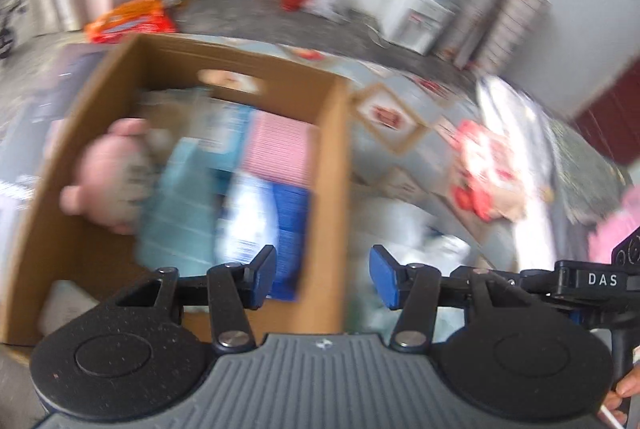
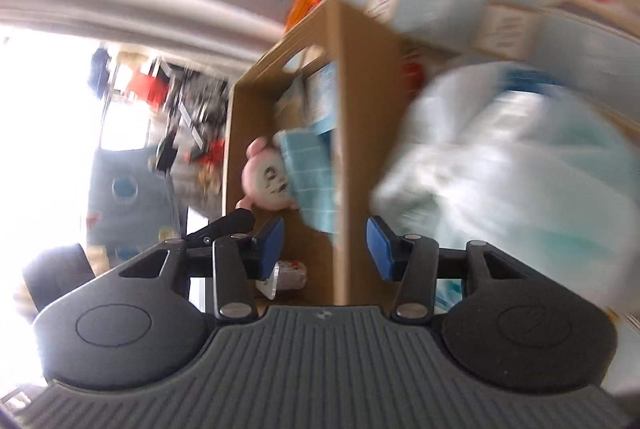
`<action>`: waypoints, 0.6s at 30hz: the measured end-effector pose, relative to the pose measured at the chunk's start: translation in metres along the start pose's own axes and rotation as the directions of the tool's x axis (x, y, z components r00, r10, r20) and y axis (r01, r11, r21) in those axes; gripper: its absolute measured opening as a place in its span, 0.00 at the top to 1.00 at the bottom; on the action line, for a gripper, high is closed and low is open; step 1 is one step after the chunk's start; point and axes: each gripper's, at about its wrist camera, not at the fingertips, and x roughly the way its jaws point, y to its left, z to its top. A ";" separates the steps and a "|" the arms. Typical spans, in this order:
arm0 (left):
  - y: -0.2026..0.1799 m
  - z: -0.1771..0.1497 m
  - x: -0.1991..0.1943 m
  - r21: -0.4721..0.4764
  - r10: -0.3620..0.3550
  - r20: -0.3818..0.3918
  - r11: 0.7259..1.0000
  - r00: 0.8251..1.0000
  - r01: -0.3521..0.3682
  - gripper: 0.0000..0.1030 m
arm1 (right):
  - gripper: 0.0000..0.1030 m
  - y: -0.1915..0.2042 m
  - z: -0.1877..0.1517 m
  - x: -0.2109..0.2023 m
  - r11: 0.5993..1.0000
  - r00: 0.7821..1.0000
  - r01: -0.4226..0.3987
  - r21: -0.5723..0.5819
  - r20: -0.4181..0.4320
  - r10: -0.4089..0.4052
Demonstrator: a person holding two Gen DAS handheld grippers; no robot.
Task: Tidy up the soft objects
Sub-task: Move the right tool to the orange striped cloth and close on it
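Cardboard box (image 1: 332,157) sits open-topped on a patterned blue quilt (image 1: 400,117); both views are motion-blurred. Inside it: pink plush toy (image 1: 108,173) at 9 o'clock against the left wall, face toward the box centre; light blue cloth (image 1: 176,213) just right of the plush, long axis running 6 to 12; pink ribbed fabric (image 1: 280,149) at 1 o'clock by the right wall; dark blue item (image 1: 292,225) below it; blurred white-blue package (image 1: 248,217) between cloth and blue item. Box contents at the far end are too blurred to name.

Outside the box, at 3 o'clock, a red-white soft toy (image 1: 480,169) lies on the quilt. Pale bundle (image 2: 512,165) lies just right of the box wall in the right wrist view.

Left gripper (image 1: 323,277): jaws spread, nothing between. Right gripper (image 2: 325,249): jaws spread, empty, straddling the box wall without touching it.
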 end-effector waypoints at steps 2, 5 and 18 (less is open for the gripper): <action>-0.029 -0.007 0.007 0.043 -0.033 -0.021 0.998 0.999 0.034 0.48 | 0.53 -0.025 -0.009 -0.029 0.998 0.999 0.021 0.051 0.034 -0.023; -0.070 -0.017 0.021 0.090 -0.079 -0.061 0.992 0.995 0.084 0.48 | 0.51 -0.061 -0.025 -0.068 0.989 0.994 0.067 0.130 0.076 -0.077; -0.184 -0.069 0.069 0.136 -0.155 -0.194 0.974 0.969 0.183 0.48 | 0.50 -0.175 -0.039 -0.152 0.916 0.937 0.301 0.266 0.096 -0.335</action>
